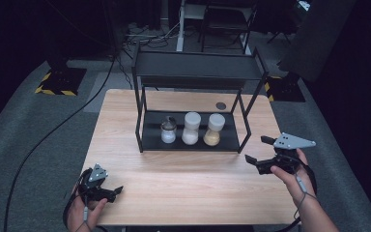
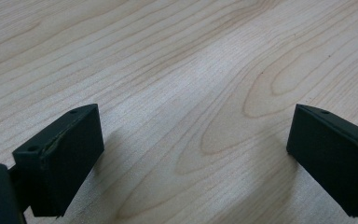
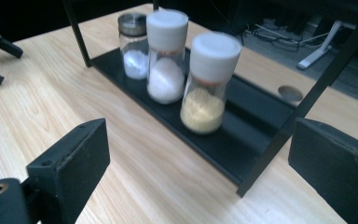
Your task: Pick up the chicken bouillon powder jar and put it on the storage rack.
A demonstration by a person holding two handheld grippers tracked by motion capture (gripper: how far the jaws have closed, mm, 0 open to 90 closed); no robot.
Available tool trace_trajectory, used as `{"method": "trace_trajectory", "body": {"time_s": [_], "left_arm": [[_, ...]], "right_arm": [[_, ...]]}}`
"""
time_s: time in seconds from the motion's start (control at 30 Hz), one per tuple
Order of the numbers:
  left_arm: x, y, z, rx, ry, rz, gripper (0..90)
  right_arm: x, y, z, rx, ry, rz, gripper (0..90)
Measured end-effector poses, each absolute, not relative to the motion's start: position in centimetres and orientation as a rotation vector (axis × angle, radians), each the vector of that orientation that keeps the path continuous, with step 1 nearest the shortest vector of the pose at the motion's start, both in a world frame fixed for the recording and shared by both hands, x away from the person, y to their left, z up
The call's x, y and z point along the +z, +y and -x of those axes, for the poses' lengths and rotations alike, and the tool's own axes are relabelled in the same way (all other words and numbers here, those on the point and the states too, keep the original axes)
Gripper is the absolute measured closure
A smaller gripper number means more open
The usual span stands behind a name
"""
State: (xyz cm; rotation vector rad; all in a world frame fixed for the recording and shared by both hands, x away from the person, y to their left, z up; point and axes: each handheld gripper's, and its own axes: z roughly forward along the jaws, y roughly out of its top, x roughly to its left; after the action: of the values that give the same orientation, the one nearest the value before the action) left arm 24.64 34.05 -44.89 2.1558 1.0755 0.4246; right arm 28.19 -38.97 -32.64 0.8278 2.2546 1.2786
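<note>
A black two-tier rack (image 1: 198, 65) stands at the back middle of the wooden table (image 1: 174, 179). On its lower shelf (image 3: 247, 135) stand three jars in a row: a metal-lidded glass shaker (image 1: 168, 130) (image 3: 134, 46) of white powder, a white-capped jar (image 1: 191, 128) (image 3: 166, 60) of white grains, and a white-capped jar (image 1: 213, 129) (image 3: 205, 88) of yellow grains. My right gripper (image 1: 256, 149) (image 3: 198, 140) hovers open at the rack's right front corner, pointing at the jars, with nothing between its jaws. My left gripper (image 1: 116, 191) (image 2: 196, 135) rests open low over bare wood at the front left.
A round grommet hole (image 1: 221, 105) (image 3: 290, 93) lies in the table behind the rack. The rack's slanted front post (image 3: 303, 98) crosses the right gripper view. Cables and yellow-black striped bases (image 1: 60, 79) lie on the grey floor beyond the table.
</note>
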Motion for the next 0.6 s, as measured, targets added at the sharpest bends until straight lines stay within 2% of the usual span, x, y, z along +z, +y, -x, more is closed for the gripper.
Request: {"method": "trace_trajectory", "body": {"time_s": [0.6], "left_arm": [[-44.9, 34.1, -24.6, 0.425, 1.075, -2.156, 3.2]], "right_arm": [[-37.8, -39.9, -27.6, 1.243, 2.276, -0.920, 4.8]]}}
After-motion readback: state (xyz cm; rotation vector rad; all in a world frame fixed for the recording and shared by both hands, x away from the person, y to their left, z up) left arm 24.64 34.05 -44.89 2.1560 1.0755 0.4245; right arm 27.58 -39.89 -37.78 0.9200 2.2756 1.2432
